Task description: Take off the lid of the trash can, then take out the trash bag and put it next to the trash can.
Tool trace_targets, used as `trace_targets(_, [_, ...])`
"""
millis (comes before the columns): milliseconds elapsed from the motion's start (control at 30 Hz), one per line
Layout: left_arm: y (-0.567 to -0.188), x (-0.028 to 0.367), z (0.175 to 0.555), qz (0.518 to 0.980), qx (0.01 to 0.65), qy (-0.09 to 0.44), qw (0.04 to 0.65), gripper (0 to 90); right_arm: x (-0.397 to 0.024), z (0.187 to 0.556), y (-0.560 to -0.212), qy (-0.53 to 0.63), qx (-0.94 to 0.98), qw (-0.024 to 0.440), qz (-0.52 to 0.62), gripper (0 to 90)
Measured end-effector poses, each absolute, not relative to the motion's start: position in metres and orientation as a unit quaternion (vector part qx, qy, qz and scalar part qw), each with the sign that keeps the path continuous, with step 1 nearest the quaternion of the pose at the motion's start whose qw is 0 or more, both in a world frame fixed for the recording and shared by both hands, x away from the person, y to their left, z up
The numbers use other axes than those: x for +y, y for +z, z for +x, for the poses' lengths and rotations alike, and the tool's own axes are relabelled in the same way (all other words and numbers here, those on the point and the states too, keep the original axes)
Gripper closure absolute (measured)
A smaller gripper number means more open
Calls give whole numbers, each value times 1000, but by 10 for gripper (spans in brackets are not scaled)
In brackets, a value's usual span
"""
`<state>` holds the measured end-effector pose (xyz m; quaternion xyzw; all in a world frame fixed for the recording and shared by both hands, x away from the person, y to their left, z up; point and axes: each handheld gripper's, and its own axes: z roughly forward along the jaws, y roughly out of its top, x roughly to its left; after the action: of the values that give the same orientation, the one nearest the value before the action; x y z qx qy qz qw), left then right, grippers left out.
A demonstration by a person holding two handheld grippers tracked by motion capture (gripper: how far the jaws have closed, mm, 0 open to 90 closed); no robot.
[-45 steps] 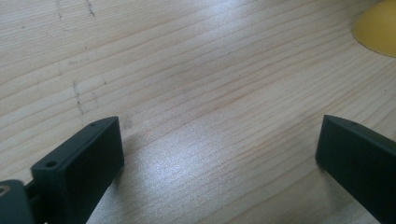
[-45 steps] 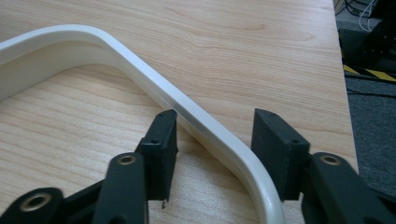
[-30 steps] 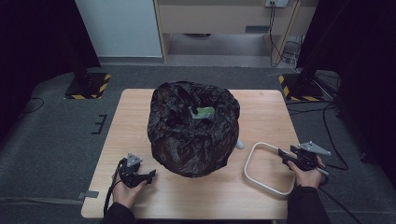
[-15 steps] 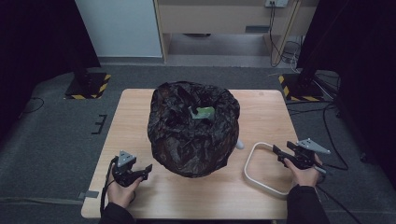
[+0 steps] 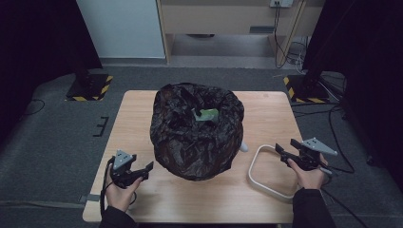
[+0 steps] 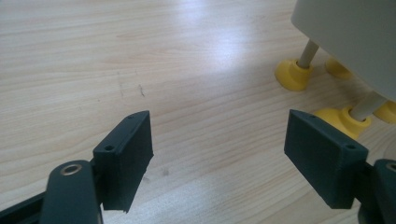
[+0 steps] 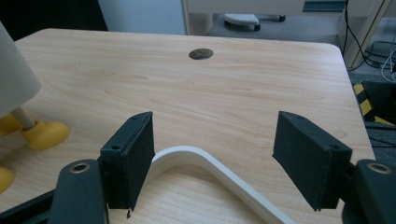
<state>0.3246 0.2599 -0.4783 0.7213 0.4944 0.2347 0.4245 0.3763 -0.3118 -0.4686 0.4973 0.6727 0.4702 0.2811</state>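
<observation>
High view, largest first: wooden table (image 5: 142, 118), bearing a bin draped in a black bin bag (image 5: 195, 135) at centre, bag mouth open upward, a green scrap (image 5: 207, 114) inside near the top. White oval ring (image 5: 266, 183) flat on the table, just right of the bag, toward the near edge. Small white foot (image 5: 244, 147) protruding at the bag's lower right.

Left hand (image 5: 119, 192) entering from the bottom edge, palm wrapped around the grip, left gripper (image 5: 148, 167) pointing right toward the bag base, just short of it, above the tabletop. Jaws spread, nothing between them.

Right hand (image 5: 309, 175) entering from the bottom right, wrist angled inward, right gripper (image 5: 283, 148) pointing left over the far right curve of the ring, grey three-cornered plate on top. Jaws just widened, released; ring below the jaws, not pinched.

Left gripper view: both black jaws wide apart over bare wood; pale bin body (image 6: 355, 37) at upper right standing on yellow feet (image 6: 292, 74) with cream pegs.

Right gripper view: jaws wide apart; ring's curved rim (image 7: 205, 161) passing beneath the left jaw, pads clear of it; cable hole (image 7: 201, 53) in the tabletop farther off; one yellow foot at left.
</observation>
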Motion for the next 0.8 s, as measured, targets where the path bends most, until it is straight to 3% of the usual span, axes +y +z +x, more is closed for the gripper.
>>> trace_targets(800, [-434,274,312,667,489,267,494,235,-295,370,-435,514,662,283,466,289])
